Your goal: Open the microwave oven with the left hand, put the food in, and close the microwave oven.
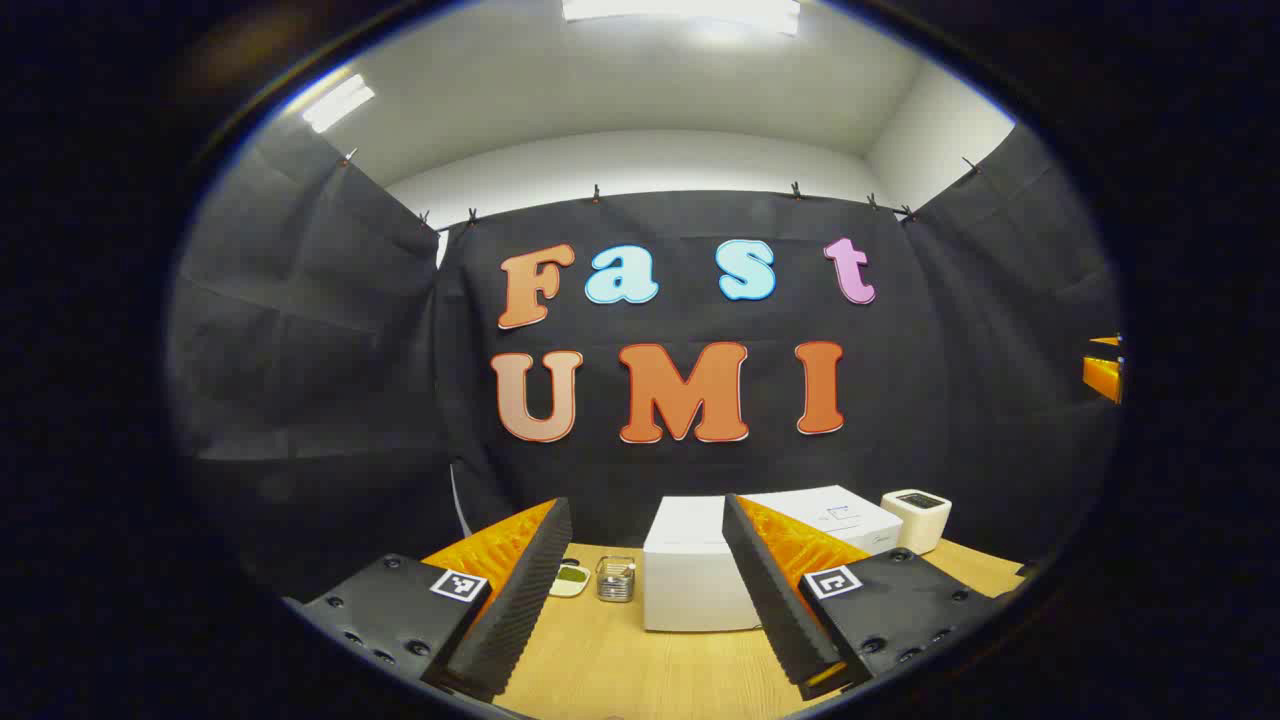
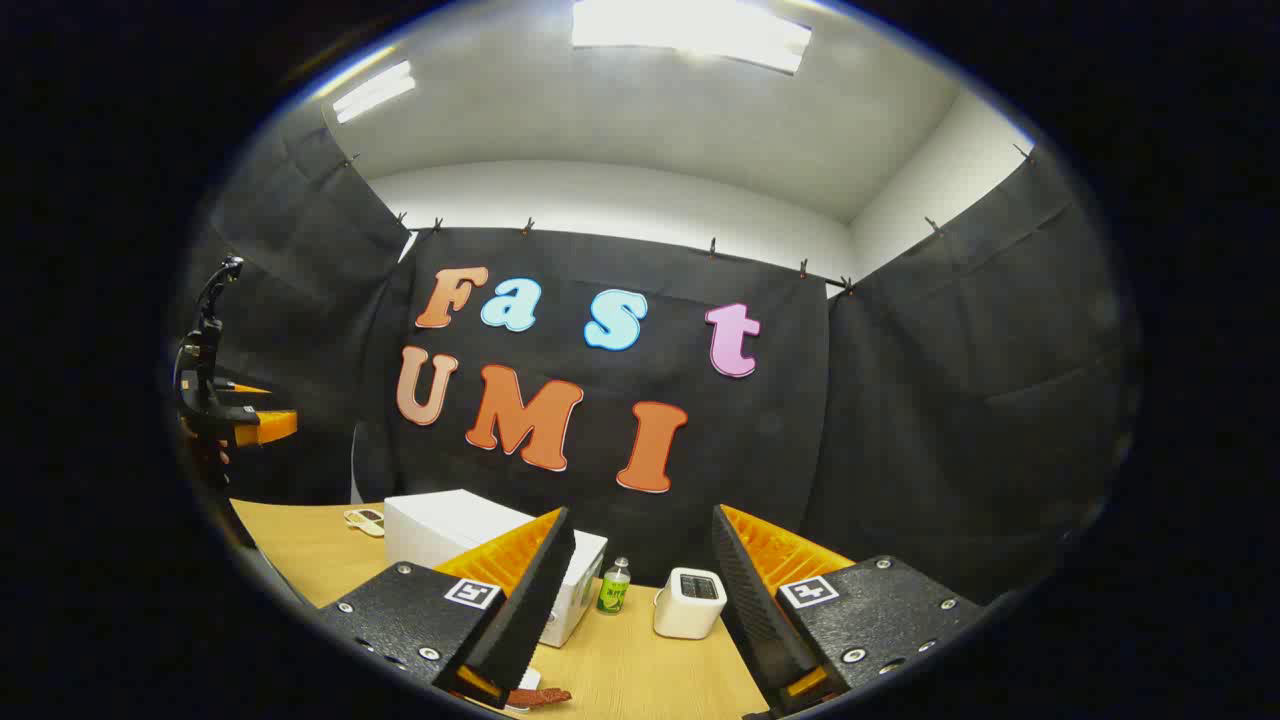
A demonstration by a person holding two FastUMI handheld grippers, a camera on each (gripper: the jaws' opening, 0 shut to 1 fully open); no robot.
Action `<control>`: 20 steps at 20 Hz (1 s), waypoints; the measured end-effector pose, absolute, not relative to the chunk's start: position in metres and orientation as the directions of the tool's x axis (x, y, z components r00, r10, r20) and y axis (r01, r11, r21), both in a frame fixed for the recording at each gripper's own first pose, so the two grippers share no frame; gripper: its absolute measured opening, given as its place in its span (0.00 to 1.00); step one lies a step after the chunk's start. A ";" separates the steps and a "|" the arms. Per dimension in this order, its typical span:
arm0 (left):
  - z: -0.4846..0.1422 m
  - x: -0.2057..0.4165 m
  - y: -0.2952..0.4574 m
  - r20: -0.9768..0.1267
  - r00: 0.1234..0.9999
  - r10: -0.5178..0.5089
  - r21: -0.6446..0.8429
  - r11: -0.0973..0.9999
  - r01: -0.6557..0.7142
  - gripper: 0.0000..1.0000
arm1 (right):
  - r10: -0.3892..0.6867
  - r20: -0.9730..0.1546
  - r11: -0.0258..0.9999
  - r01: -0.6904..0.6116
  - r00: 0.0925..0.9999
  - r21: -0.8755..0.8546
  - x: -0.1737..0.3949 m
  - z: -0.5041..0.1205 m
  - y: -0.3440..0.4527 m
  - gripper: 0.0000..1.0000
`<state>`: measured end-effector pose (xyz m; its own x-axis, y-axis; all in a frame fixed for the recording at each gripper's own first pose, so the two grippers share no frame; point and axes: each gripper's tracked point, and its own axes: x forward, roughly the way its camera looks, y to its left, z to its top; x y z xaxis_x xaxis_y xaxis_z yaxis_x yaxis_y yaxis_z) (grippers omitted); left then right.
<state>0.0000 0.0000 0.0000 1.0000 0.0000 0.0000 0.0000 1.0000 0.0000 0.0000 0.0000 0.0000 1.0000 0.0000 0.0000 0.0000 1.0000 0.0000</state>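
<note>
While both grippers gape (two), one microwave (image 1: 690, 575) stands shut.

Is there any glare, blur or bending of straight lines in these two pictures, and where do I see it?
Left gripper view: the ceiling light is blown out, fisheye bends the cloth wall's top edge, and the microwave oven stays sharp. Right gripper view: the ceiling light glares more broadly, the scene looks tilted, the table edge curves, and the small white appliance is sharp.
</note>
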 end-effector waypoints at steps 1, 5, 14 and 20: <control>0.000 -0.002 0.005 0.000 1.000 0.005 0.004 1.000 -0.005 0.99 | -0.020 0.018 1.000 0.019 1.000 0.012 0.001 0.002 0.001 0.86; 0.001 -0.006 0.017 0.002 1.000 0.006 0.023 1.000 -0.006 0.95 | -0.047 0.037 0.998 0.045 0.998 0.043 0.008 -0.007 0.025 0.86; -0.006 0.001 0.023 -0.007 1.000 0.024 0.045 0.999 -0.024 1.00 | 0.030 0.021 0.990 -0.033 0.999 0.140 0.035 -0.027 0.070 0.93; -0.011 0.004 0.018 -0.021 0.999 0.029 0.040 0.999 -0.028 0.99 | 0.044 0.028 0.987 -0.048 0.999 0.152 0.036 -0.028 0.064 0.94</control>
<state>0.0044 0.0183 -0.0114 0.9994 0.0289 -0.0209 -0.0280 0.9988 0.0397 0.0360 0.0636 -0.0280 0.9986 0.0443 0.0278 -0.0480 0.9872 0.1522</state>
